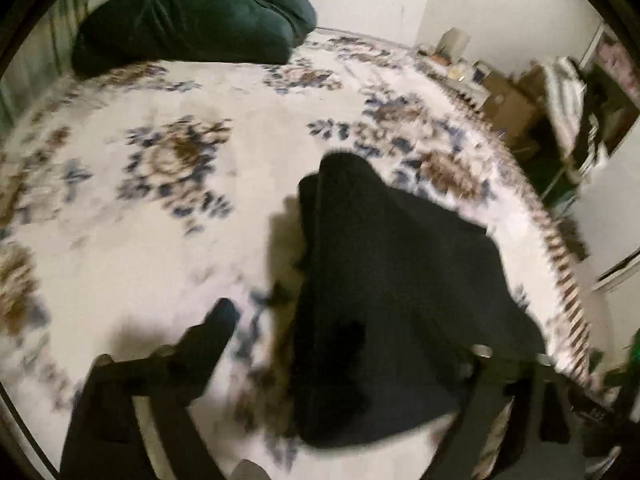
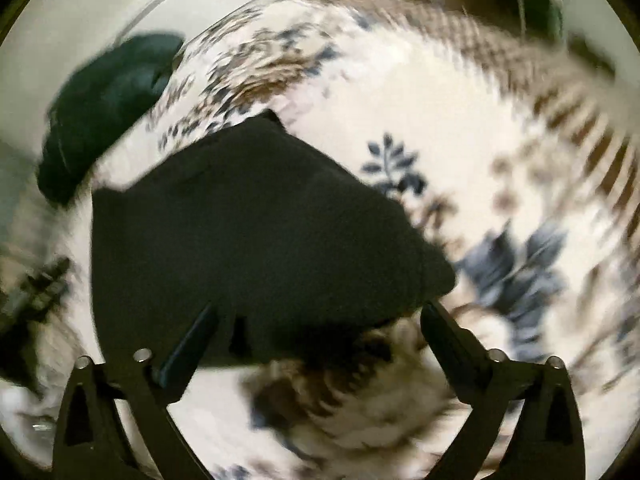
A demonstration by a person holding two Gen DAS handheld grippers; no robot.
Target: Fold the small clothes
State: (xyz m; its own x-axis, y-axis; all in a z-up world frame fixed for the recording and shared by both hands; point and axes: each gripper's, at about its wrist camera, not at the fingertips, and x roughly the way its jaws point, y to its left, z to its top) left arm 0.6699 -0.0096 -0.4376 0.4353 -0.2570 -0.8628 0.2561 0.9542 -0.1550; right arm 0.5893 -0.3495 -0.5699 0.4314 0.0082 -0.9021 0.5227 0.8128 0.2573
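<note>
Grippers are hovering spread over a small black cloth garment (image 2: pixel 248 232) lying on the floral bedspread.

The right gripper (image 2: pixel 320 320) is standing released, jaws wide, straddling the garment's near edge, probably to pinch that hem for a fold. The left gripper (image 1: pixel 344 336) is also gaping, the garment lying between its fingers; motion blur hides any contact. The white, blue-and-brown flowered bedspread (image 1: pixel 160 248) is giving a flat folding surface; a dark green velvet pillow (image 1: pixel 188 16) is lying at eleven o'clock, well apart.
</note>
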